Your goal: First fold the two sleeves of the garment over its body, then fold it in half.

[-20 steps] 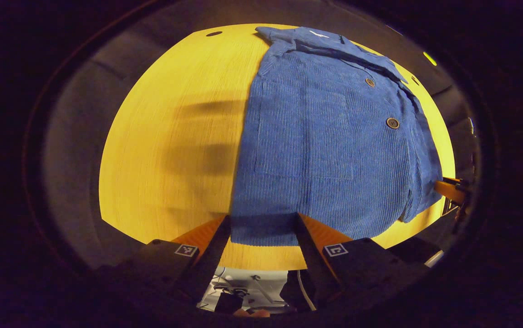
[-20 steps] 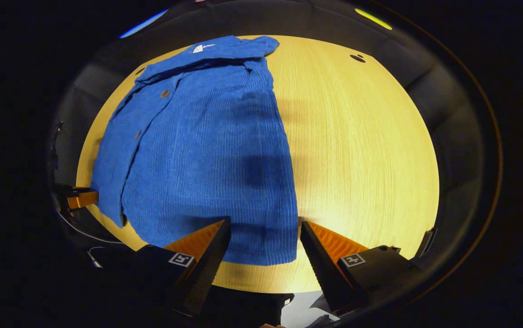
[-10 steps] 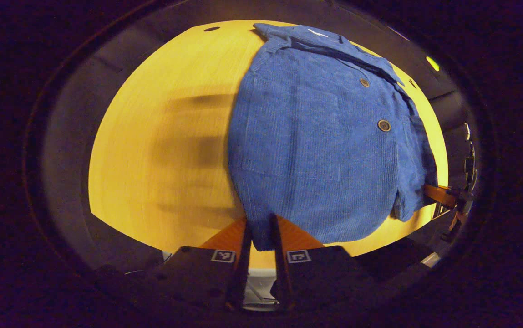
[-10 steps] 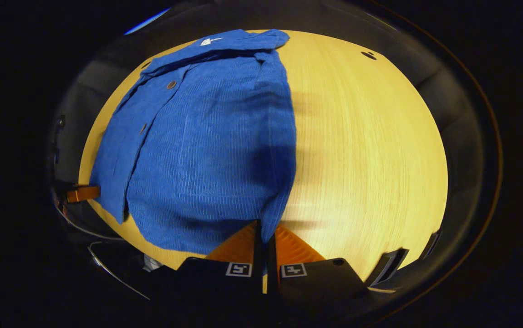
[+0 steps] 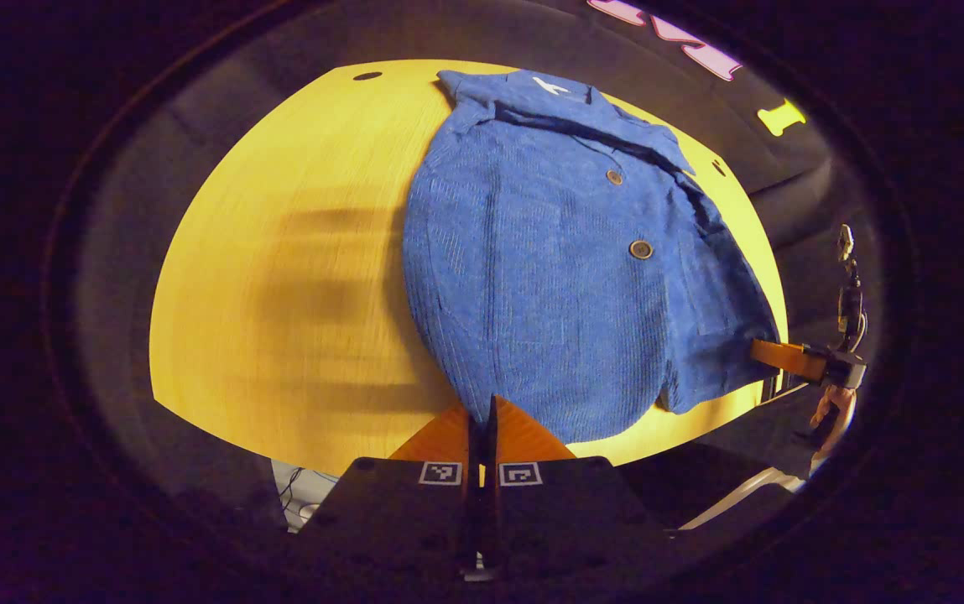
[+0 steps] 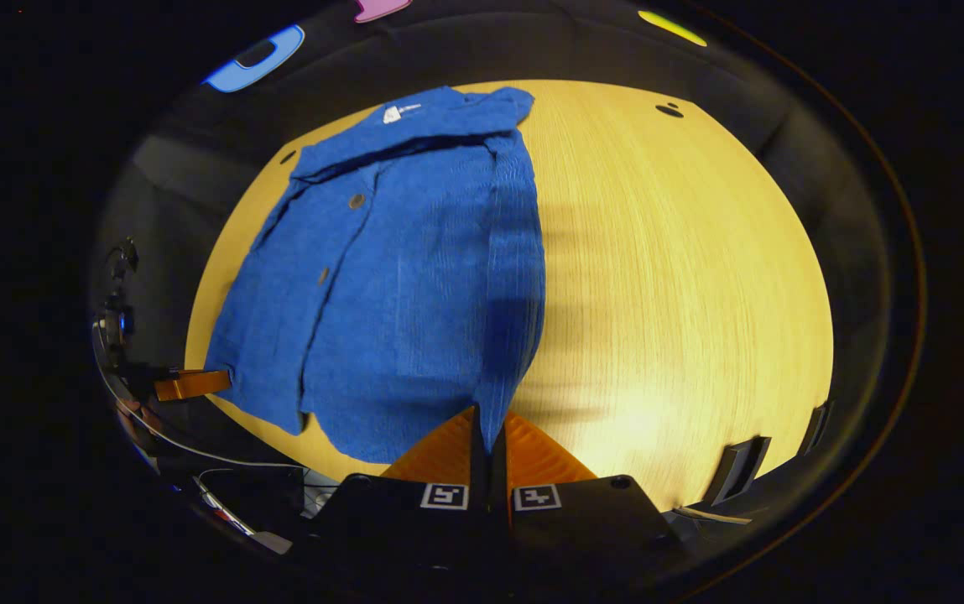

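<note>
A blue corduroy jacket (image 5: 565,268) lies on the yellow wooden table (image 5: 280,277), collar at the far end and buttons up. Its sleeves are folded in, so it forms a narrow panel. My left gripper (image 5: 482,415) is shut on the near hem corner, which is lifted off the table. In the right gripper view the same jacket (image 6: 414,277) shows, and my right gripper (image 6: 490,424) is shut on the other near hem corner, also raised. Farther off, the right gripper (image 5: 792,359) shows at the jacket's side, and the left gripper (image 6: 192,384) shows the same way.
The table's near edge (image 6: 347,466) runs just behind both pinched corners. Bare wood (image 6: 683,277) spreads beside the jacket. A small dark hole (image 6: 668,110) sits near the table's far edge. Black cloth wall surrounds the table.
Both grippers went from open around the near hem to shut on its corners. They have since risen, lifting the hem off the table.
</note>
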Demonstrator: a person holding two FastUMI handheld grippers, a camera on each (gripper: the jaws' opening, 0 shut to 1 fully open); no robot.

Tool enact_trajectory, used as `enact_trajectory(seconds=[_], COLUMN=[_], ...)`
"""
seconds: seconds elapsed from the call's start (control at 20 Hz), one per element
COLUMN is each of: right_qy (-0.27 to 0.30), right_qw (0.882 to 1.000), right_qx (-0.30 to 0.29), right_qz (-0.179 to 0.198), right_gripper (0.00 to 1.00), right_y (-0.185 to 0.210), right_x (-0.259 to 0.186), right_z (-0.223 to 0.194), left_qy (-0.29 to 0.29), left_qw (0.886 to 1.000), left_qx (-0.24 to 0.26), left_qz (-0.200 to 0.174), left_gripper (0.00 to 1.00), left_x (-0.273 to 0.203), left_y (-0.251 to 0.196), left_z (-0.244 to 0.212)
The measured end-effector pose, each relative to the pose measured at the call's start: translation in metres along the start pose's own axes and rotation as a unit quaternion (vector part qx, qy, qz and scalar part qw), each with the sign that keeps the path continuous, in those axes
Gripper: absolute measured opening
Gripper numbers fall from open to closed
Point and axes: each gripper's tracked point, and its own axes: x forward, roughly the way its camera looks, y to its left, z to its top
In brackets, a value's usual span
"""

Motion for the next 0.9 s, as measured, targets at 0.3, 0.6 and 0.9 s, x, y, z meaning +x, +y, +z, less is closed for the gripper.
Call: enact_trajectory(seconds=[0.3,0.6,0.9], right_qy=[-0.097,-0.205,-0.247], right_qw=[0.995,0.978,0.969], right_qx=[-0.011,-0.033,-0.007], right_qz=[0.018,0.019,0.023], right_gripper=[0.05,0.05,0.05], right_y=[0.042,0.081,0.086], right_x=[-0.065,-0.108,-0.093], right_z=[0.072,0.18,0.299], left_qy=[-0.095,-0.181,-0.217], left_qw=[0.993,0.979,0.974], left_qx=[0.052,0.09,0.041], left_qz=[-0.036,-0.037,-0.048], left_gripper=[0.0,0.0,0.0], left_x=[-0.072,-0.118,-0.13], left_y=[-0.023,-0.024,-0.018], left_z=[0.05,0.149,0.251])
